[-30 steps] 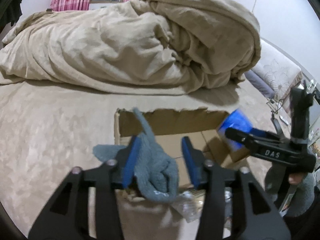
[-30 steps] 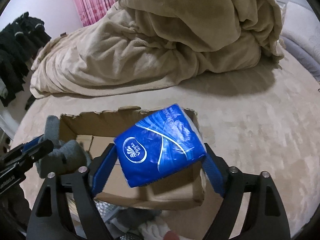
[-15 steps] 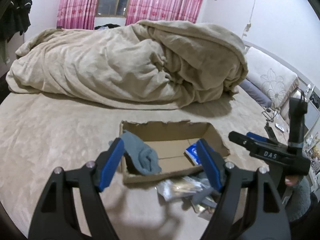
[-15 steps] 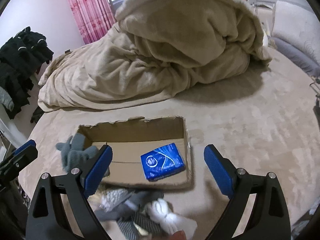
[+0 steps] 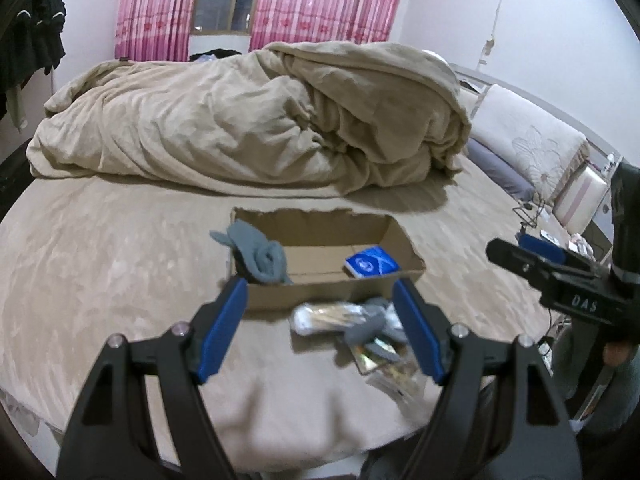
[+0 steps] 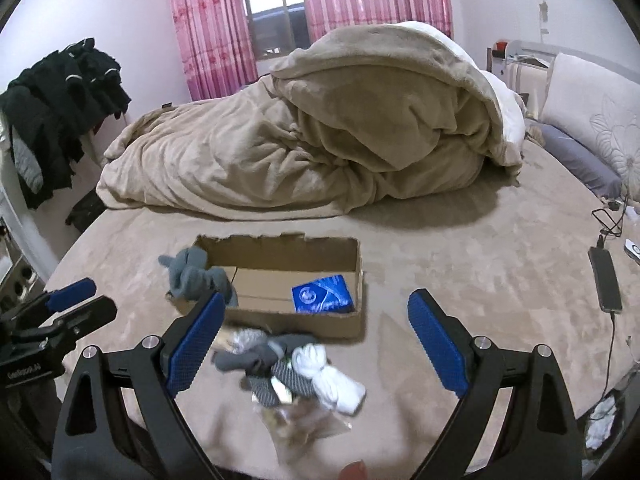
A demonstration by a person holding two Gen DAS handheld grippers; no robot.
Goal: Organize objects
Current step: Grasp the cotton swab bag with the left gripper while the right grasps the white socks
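An open cardboard box (image 5: 320,294) (image 6: 328,322) sits on the bed. A blue tissue pack (image 5: 372,266) (image 6: 322,294) lies inside it at the right. A grey glove (image 5: 260,254) (image 6: 192,274) hangs over the box's left wall. A pile of socks and clear packets (image 5: 360,330) (image 6: 296,368) lies in front of the box. My left gripper (image 5: 318,326) is open and empty, held back from the box above the pile. My right gripper (image 6: 316,342) is open and empty, also back from the box; it shows at the right of the left wrist view (image 5: 532,256).
A heaped beige duvet (image 5: 248,116) (image 6: 320,128) fills the far half of the bed. Pillows (image 5: 532,148) lie at the right. A phone on a cable (image 6: 606,280) lies at the bed's right edge. Dark clothes (image 6: 60,108) hang at the left.
Both grippers opened and pulled back from the box. The glove dropped onto the box's left wall and the tissue pack dropped inside at the right.
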